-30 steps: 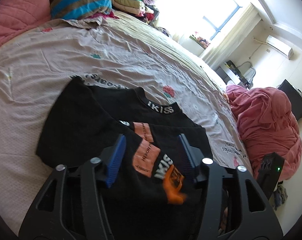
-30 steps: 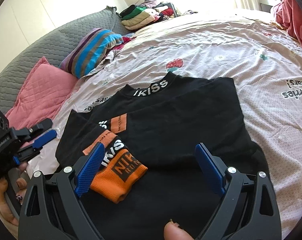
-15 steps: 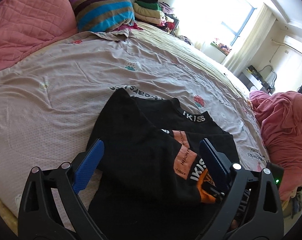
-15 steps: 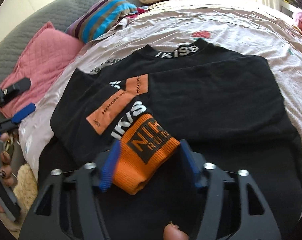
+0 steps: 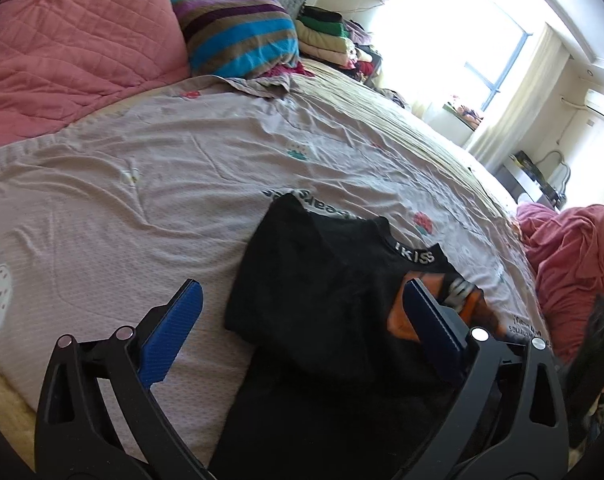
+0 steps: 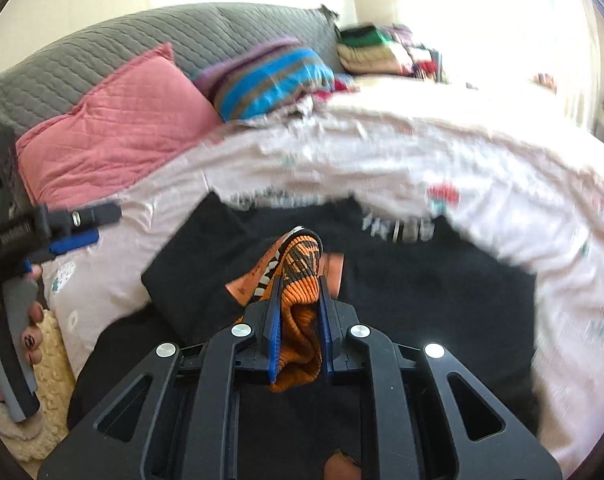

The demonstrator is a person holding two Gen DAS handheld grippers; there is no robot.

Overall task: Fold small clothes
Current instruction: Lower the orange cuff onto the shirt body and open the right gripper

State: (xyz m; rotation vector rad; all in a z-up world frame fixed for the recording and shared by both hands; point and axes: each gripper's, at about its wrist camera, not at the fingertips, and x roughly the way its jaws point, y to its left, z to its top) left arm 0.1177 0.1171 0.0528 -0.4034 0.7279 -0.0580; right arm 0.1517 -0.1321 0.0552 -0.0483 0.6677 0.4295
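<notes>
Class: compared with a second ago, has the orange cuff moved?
Yes. The orange cuff, clamped in the closing right gripper, has lifted off the black shirt.

Black top (image 5: 325, 280), collar band (image 5: 415, 257): white letters "IKISS", clear in left wrist view; same band in right wrist view too blurred to read.

Bed sheet (image 5: 182, 184): dark printed lettering just beyond top's far edge, upside down, partly covered, roughly "bears"; more print at right near pink heap, too small to read.

Orange cuff (image 6: 298, 280): black lettering, bunched and creased, unreadable.
</notes>
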